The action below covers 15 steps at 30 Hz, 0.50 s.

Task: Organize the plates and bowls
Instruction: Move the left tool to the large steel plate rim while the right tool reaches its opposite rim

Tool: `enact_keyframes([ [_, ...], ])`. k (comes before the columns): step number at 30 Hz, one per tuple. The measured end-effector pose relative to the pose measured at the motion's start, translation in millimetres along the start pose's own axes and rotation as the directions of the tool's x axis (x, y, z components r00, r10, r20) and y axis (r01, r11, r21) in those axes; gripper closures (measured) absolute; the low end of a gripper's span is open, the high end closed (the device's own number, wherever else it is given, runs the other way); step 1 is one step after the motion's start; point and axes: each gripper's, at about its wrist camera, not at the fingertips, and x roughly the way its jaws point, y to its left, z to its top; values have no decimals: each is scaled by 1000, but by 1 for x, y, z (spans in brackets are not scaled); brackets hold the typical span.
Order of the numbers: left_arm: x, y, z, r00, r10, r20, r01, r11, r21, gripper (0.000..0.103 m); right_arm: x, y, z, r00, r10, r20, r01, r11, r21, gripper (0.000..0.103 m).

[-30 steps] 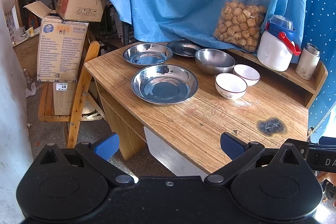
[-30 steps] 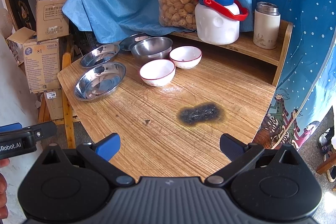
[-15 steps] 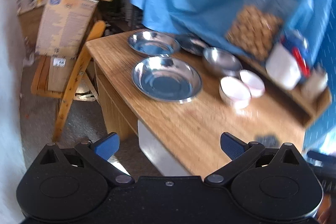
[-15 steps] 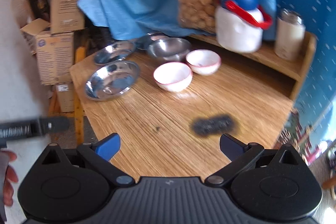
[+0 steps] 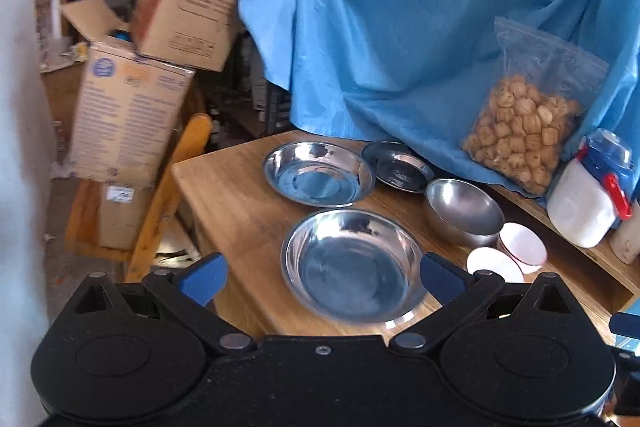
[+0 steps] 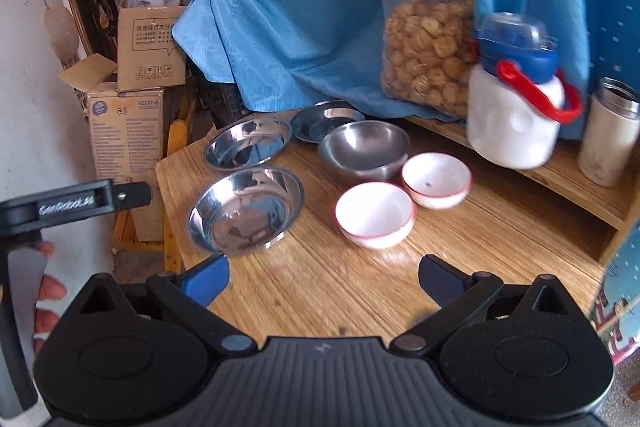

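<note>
At the far left of both views stand stacked cardboard boxes (image 6: 126,131), well apart from the work. In the left wrist view the left gripper (image 5: 320,277) has its jaws spread wide and empty, its blue pads flanking the nearest steel plate (image 5: 352,265) at lower centre, though whether they are level with the rim or above it cannot be told. Just behind that plate, at mid-frame, lies a second steel plate (image 5: 318,173), and to its right a smaller, darker steel plate (image 5: 398,167) sits at the foot of the blue cloth (image 5: 400,27). Further right is a steel bowl (image 5: 464,211), then two white bowls with red rims (image 5: 520,247), close together and partly cut off by the right finger. In the right wrist view the right gripper (image 6: 322,285) is likewise released, holding nothing, above bare wooden table (image 6: 320,291) in front of the nearer white bowl (image 6: 374,215); the farther white bowl (image 6: 436,179) is just beside it, apparently touching. On the raised shelf at right stand a bag of biscuits (image 6: 428,43), a white jug with a blue lid and red handle (image 6: 516,99) and a steel-topped flask (image 6: 610,139). By my reading, the task has barely begun: every plate and bowl lies singly, nothing stacked or nested, so all the gathering remains, with the nearest plate the likely first pick.
</note>
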Motion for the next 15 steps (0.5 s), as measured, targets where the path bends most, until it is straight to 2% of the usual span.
enact_keyframes([
  [5,73,37,37,997,-61,-56,65,996,61,1,65,29,26,1000,6,-19,-5,999,41,0],
  [9,132,65,75,989,-104,-107,117,985,124,1,118,54,51,995,23,-98,-12,994,109,0],
  [13,196,88,106,977,-109,-184,140,976,166,1,167,71,80,987,-32,-159,57,986,157,0],
  [15,224,92,116,974,-76,-213,124,968,220,2,188,74,89,980,-55,-193,90,980,180,0],
])
